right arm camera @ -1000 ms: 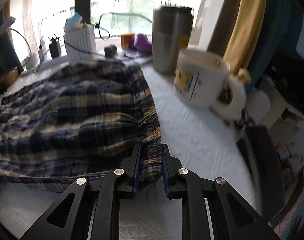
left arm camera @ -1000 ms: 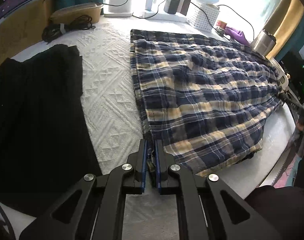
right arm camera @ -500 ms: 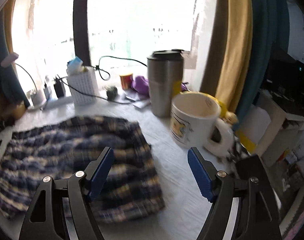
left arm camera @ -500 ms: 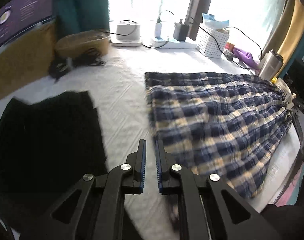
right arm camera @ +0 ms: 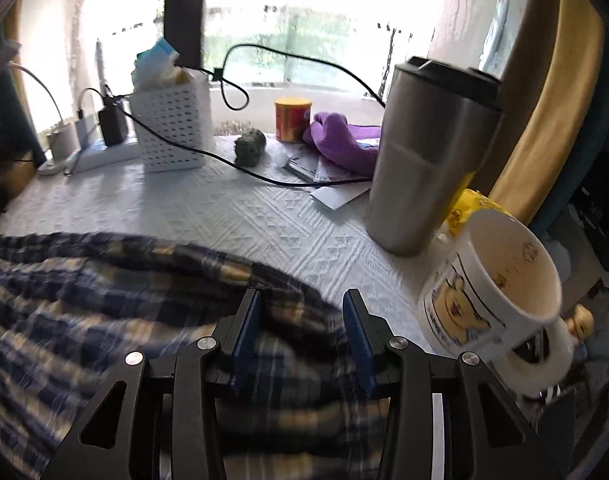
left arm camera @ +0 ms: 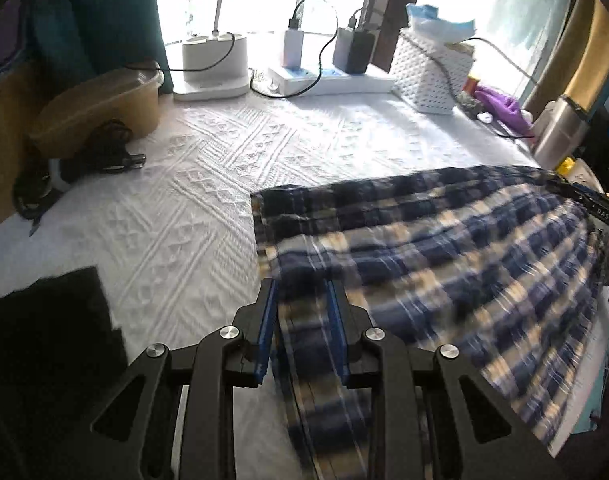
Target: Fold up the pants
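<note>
My left claw (left arm camera: 300,330) has just been opening and my right claw (right arm camera: 302,338) just closing, both part-open over the plaid pants (left arm camera: 444,260) lying flat on the table (left arm camera: 208,184), gripping nothing; I judge them light, limp, best pinched at a hem or waistband, motion blur hiding edges.

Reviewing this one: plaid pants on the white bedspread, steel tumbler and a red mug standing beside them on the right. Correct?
Not quite: the mug is white with a cartoon print, not red, as the right wrist view shows. The plaid pants, white bedspread and steel tumbler are as stated.
</note>
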Demonstrator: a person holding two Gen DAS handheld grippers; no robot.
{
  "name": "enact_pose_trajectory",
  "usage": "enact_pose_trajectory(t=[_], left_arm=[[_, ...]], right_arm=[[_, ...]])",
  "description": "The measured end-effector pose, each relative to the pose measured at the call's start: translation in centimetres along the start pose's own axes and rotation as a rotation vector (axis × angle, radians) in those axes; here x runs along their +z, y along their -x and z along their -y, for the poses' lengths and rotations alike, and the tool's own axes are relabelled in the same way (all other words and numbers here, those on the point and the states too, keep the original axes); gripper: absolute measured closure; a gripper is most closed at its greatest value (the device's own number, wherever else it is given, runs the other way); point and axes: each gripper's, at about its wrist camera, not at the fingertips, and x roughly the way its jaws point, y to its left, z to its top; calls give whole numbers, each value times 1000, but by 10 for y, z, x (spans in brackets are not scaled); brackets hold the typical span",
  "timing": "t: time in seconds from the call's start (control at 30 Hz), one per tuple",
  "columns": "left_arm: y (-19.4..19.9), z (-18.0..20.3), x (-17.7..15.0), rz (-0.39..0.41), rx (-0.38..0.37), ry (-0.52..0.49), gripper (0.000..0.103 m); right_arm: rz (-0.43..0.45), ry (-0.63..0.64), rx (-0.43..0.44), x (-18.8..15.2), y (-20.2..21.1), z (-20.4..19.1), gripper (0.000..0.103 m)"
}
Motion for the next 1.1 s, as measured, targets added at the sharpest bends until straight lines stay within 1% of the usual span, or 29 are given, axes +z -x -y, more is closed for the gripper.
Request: enact_pose_trajectory(t=[0.1, 0.27, 0.4, 0.5, 0.6, 0.7, 0.77, 0.8, 0.87, 0.97, 1.07, 1.1], left_arm=[[-13, -4, 8, 0, 22, -8, 78], [-22, -10, 20, 19, 17, -23, 78], [-28, -11, 27, 32, 31, -31, 78], [-29, -16, 31, 38, 16, -2, 78], [-20, -20, 33, 57, 15, 24, 78], [-5, -24, 31, 86, -13, 28, 78], [-3, -25, 29, 80, -31, 22, 78], [-3, -24, 26, 69, -46, 16, 72], [-6, -23, 23, 51, -60, 11, 66], [-9, -18, 20, 53, -61, -5, 66], [-8, -14, 22, 83, -59, -31, 66], [-9, -12, 24, 91, -55, -44, 68]], right_arm=[[-34, 4, -16, 7, -20, -1, 59], [-91, 14, -39, 12, -50, -7, 59], [-110, 12, -55, 17, -63, -11, 59], [-109, 4, -62, 19, -64, -11, 59], [-100, -9, -64, 20, -60, -11, 59], [-63, -28, -61, 22, -45, -10, 58], [-43, -42, -45, 19, -33, -11, 58], [-37, -44, -34, 18, -29, -11, 58], [-26, -35, -24, 16, -20, -15, 58], [-16, -25, -9, 10, -10, -20, 57], [-9, -30, 0, 2, 1, -19, 57], [-7, -33, -2, 0, 3, -18, 56]])
